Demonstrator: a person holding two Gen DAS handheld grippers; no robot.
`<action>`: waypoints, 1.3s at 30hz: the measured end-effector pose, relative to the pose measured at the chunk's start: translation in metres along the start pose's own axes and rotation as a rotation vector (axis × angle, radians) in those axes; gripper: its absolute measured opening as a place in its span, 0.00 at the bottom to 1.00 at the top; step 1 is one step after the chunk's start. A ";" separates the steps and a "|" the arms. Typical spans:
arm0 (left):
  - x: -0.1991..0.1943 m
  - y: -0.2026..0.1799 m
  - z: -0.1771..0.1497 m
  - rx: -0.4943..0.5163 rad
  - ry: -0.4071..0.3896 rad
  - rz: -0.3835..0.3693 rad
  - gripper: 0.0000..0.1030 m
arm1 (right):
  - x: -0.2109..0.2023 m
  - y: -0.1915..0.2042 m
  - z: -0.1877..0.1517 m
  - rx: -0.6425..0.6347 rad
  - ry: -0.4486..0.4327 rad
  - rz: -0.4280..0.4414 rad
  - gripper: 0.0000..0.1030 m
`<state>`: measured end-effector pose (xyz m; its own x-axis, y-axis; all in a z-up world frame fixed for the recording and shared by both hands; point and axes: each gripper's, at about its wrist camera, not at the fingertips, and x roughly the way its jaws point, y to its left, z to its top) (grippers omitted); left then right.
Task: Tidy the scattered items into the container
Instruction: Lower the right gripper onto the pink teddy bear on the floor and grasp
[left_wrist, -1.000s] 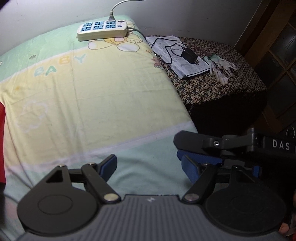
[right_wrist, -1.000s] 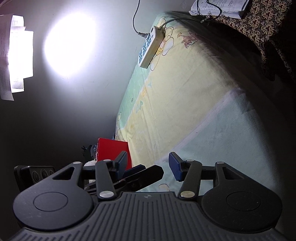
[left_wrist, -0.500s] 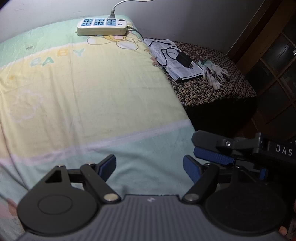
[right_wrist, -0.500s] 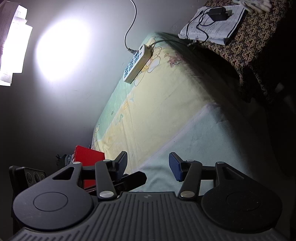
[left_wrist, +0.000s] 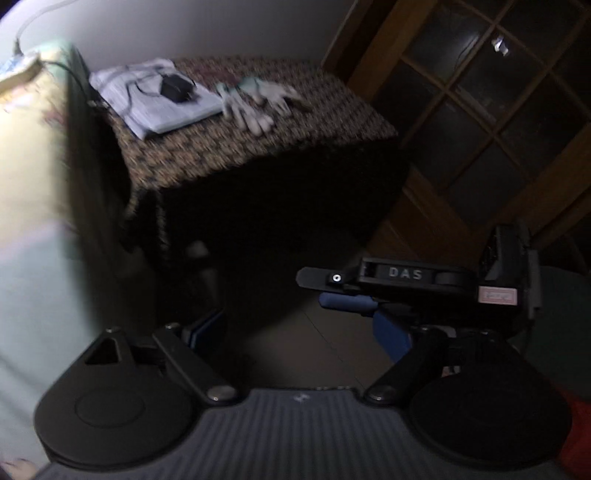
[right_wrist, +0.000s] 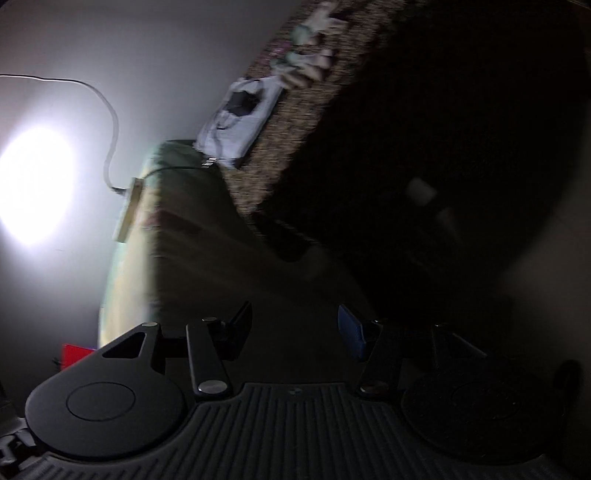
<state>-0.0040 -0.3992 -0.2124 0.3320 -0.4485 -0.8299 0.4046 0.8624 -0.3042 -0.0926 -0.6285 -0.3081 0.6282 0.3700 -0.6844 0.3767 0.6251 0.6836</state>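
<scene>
While both frames smear with motion, I hold my left gripper over dark floor, its blue-padded jaws standing well apart with nothing between them; they have just been opening wider. Taking the patterned side table as the landmark and reading left to right in the left wrist view: the pale green and yellow bed sheet lies left of the table, just beside it across a dark gap. On the table's left part rests a folded white paper with a black charger and its cable lying on top. Just right of the paper, still on the tabletop, lies a pair of light gloves, touching or nearly touching the paper's edge. Right of the table stands a wooden glazed door. Below and right of the table my right gripper crosses the view from the side, its black body marked DAS.

From the right wrist view, my right gripper also stands open and empty, its jaws having just widened a little. A bright light patch glares on the wall far left of the table; a white power strip lies on the bed between the glare and the table. The container I cannot make out in either frame.
</scene>
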 end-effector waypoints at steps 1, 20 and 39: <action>0.031 -0.007 -0.004 -0.030 0.045 -0.017 0.78 | 0.009 -0.028 0.004 0.005 0.016 -0.050 0.55; 0.578 0.149 -0.229 0.015 0.563 0.461 0.56 | 0.375 -0.397 -0.053 0.286 0.336 -0.171 0.64; 0.714 0.222 -0.291 0.076 0.613 0.402 0.57 | 0.488 -0.438 -0.092 0.267 0.336 -0.386 0.16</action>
<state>0.0745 -0.4597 -1.0085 -0.0598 0.1299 -0.9897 0.4176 0.9038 0.0934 -0.0136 -0.6582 -0.9650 0.1765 0.3748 -0.9101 0.7222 0.5790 0.3785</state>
